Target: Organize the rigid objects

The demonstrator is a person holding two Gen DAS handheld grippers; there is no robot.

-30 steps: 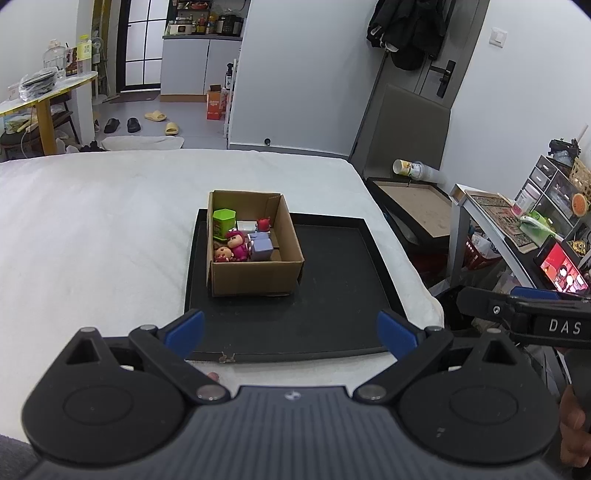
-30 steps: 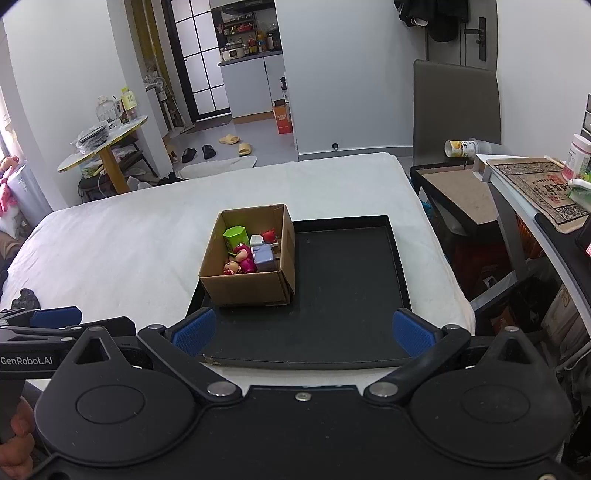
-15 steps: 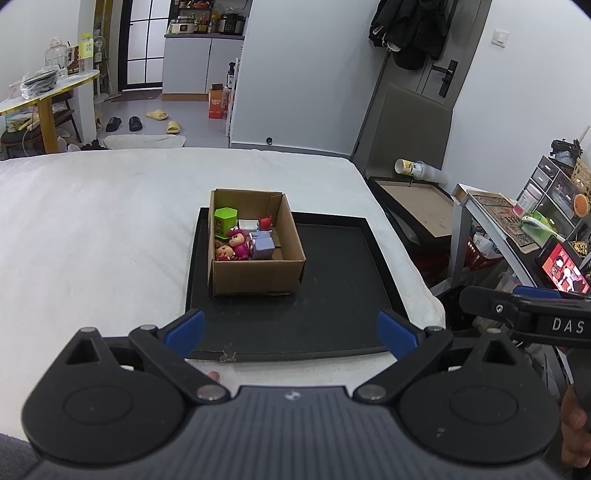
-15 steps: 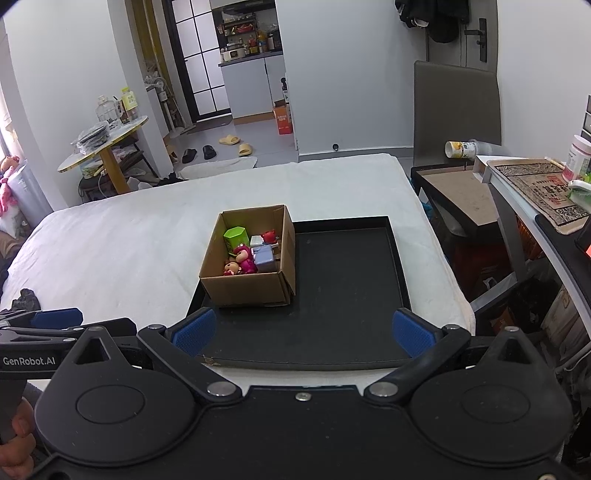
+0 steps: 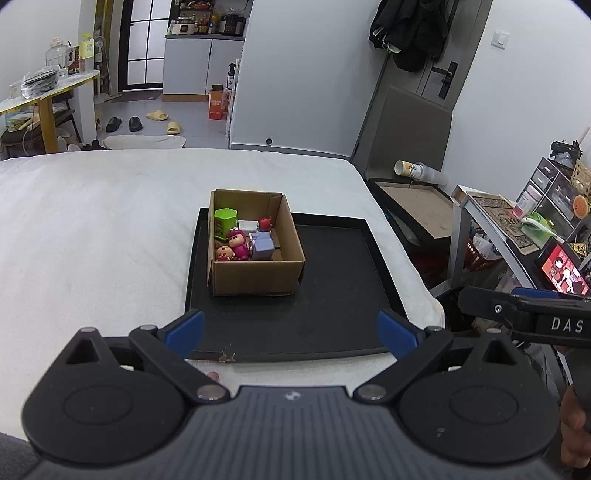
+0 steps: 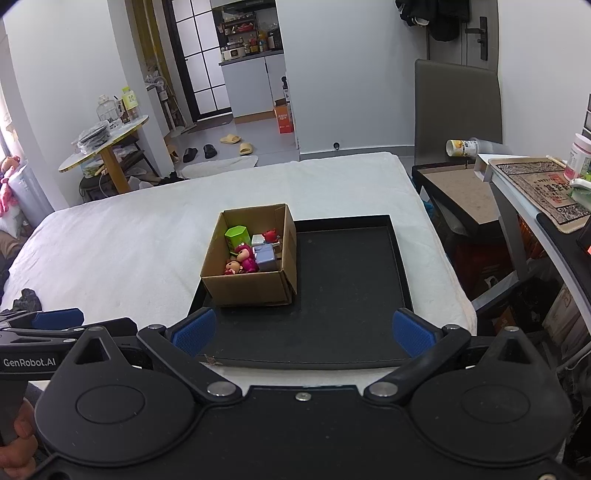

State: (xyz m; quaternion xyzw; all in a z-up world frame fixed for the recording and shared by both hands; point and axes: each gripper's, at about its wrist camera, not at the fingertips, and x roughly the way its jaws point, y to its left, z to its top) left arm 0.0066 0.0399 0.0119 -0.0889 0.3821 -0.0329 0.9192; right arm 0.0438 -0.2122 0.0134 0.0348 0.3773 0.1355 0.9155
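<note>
Nothing has shifted since a moment ago. The cardboard box sits on the left part of the black tray on the white bed, toys packed inside. My left gripper and right gripper hover at the tray's near edge, both spread wide and empty.

Pretty clearly someone's small apartment: a white bed right ahead of the grippers, slippers on the floor beyond it, kitchen counter with appliances further back, coats hanging on the door.
</note>
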